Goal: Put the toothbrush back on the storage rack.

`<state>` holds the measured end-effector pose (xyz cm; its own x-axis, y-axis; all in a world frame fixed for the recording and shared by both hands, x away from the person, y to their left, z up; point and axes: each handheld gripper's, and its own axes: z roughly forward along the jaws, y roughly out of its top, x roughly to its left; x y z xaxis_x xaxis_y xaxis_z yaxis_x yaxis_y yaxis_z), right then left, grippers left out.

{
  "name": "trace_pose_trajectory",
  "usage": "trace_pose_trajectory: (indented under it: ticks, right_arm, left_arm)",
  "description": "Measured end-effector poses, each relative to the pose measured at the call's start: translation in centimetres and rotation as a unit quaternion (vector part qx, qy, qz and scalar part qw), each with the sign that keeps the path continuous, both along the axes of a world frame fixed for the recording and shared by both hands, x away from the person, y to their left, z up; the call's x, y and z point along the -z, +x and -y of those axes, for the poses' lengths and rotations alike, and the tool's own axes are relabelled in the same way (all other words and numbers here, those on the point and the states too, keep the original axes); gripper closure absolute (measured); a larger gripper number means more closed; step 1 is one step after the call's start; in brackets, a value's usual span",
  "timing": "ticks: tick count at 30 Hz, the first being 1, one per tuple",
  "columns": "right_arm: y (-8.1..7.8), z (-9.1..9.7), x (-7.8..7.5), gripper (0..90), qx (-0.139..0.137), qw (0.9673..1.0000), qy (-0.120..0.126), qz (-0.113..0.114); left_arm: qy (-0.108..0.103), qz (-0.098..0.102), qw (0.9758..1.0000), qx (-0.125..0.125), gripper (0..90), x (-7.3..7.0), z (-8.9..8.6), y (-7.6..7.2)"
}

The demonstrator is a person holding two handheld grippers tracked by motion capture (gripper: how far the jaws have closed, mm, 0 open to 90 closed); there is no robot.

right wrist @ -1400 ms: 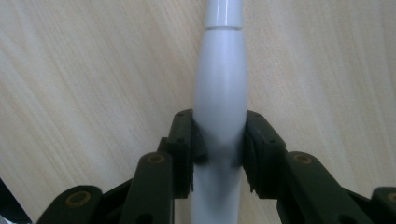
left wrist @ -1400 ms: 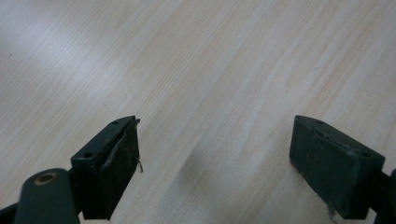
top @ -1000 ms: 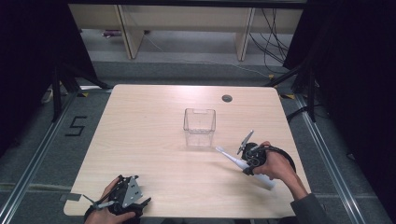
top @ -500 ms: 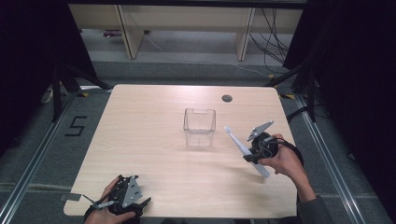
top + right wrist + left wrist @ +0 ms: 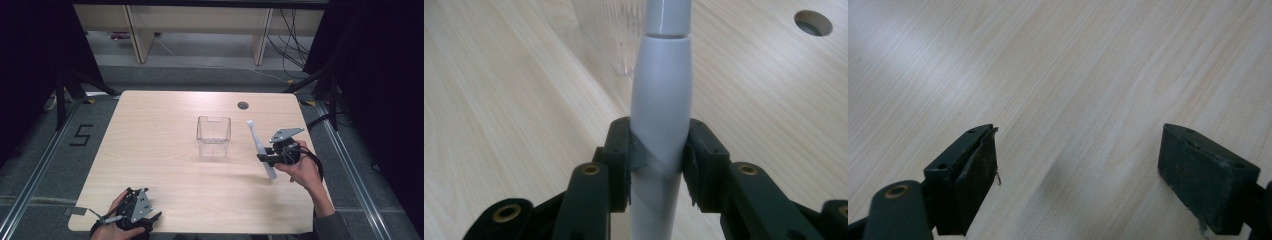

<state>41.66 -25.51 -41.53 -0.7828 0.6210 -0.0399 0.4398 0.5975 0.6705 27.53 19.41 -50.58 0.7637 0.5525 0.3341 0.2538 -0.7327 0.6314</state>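
Observation:
A clear plastic box (image 5: 213,136) stands open-topped near the middle of the wooden table (image 5: 150,130). To its right my right gripper (image 5: 266,157) is shut on a white electric toothbrush (image 5: 260,147), held above the table with its thin end tilted up toward the far side. In the right gripper view the toothbrush handle (image 5: 660,100) is clamped between the two jaws of the right gripper (image 5: 659,160), with the box's corner (image 5: 614,35) just beyond. My left gripper (image 5: 127,212) rests at the table's near left edge. The left gripper (image 5: 1083,170) has wide-apart jaws over bare wood.
A round cable hole (image 5: 243,105) sits in the table's far right part, also in the right gripper view as the hole (image 5: 813,22). Shelving legs (image 5: 135,35) and cables stand on the floor beyond the table. A floor mark "5" (image 5: 81,135) lies at the left.
My right gripper has carried the toothbrush up and toward the far side, closer to the box, turning it more upright. The left gripper has not moved.

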Motion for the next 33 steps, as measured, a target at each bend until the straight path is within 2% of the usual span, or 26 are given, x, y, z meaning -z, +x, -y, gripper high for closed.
trace_pose_trajectory:
  ticks: [2, 5, 7, 8, 9, 10, 12, 15, 16, 20, 22, 24, 26, 30, 33]
  right_arm:
    - [0.1, -0.1, 0.4, 67.0, 0.018, 0.9994, 0.031, 0.002]
    - [0.6, -0.1, 0.8, 67.0, 0.019, 0.9992, 0.029, 0.018]
    - [0.8, -0.1, 0.8, 67.0, 0.018, 0.9992, 0.031, 0.016]
    - [0.7, -0.2, 0.8, 67.0, 0.026, 0.9989, 0.038, 0.012]
    - [0.8, -0.2, 0.8, 67.0, 0.022, 0.9988, 0.042, 0.013]
    - [0.9, -0.3, 0.9, 67.0, 0.021, 0.9984, 0.048, 0.021]
    - [0.8, -0.5, 0.6, 67.0, 0.028, 0.9982, 0.049, 0.019]
    - [1.0, -0.5, 0.4, 67.0, 0.021, 0.9983, 0.049, 0.022]
    - [1.1, -0.6, 0.2, 67.0, 0.024, 0.9980, 0.051, 0.029]
    - [1.3, -0.9, -0.2, 67.0, 0.027, 0.9976, 0.058, 0.028]
    - [1.6, -1.0, -0.6, 67.0, 0.019, 0.9974, 0.060, 0.035]
    - [1.6, -1.1, -0.7, 67.0, 0.023, 0.9972, 0.061, 0.037]
    - [1.8, -1.4, -0.8, 67.0, 0.025, 0.9973, 0.063, 0.030]
    - [2.1, -1.7, -1.0, 67.0, 0.021, 0.9967, 0.073, 0.030]
    - [2.3, -1.9, -1.2, 67.0, 0.019, 0.9968, 0.070, 0.034]
  left_arm:
    - [0.001, -0.001, 1.0000, 0.000, 15.5, 0.0, 0.0, 0.0]
    - [0.001, -0.001, 1.0000, 0.000, 15.5, 0.0, 0.0, 0.0]
    - [0.000, 0.000, 1.0000, 0.000, 15.5, 0.0, 0.0, 0.0]
    - [0.000, 0.000, 1.0000, 0.000, 15.5, 0.0, 0.0, 0.0]
    - [0.000, 0.000, 1.0000, 0.000, 15.5, 0.0, 0.0, 0.0]
    - [0.000, 0.000, 1.0000, 0.000, 15.5, 0.0, 0.0, 0.0]
    - [0.001, 0.000, 1.0000, 0.000, 15.5, 0.0, 0.0, 0.0]
    - [-0.001, 0.001, 1.0000, -0.001, 15.5, 0.0, 0.0, 0.0]
    - [0.000, 0.002, 1.0000, -0.002, 15.5, 0.0, 0.0, 0.0]
    - [0.001, 0.001, 1.0000, -0.002, 15.5, 0.0, 0.0, 0.0]
    - [0.002, 0.000, 1.0000, -0.002, 15.5, 0.0, 0.0, 0.0]
    - [0.001, 0.008, 0.9999, -0.007, 15.5, 0.1, 0.0, 0.1]
    - [0.002, 0.000, 1.0000, -0.003, 15.5, 0.0, -0.1, 0.0]
    - [0.001, 0.000, 1.0000, -0.003, 15.5, 0.0, 0.0, 0.0]
    - [0.001, 0.004, 1.0000, -0.006, 15.5, 0.1, 0.0, 0.0]
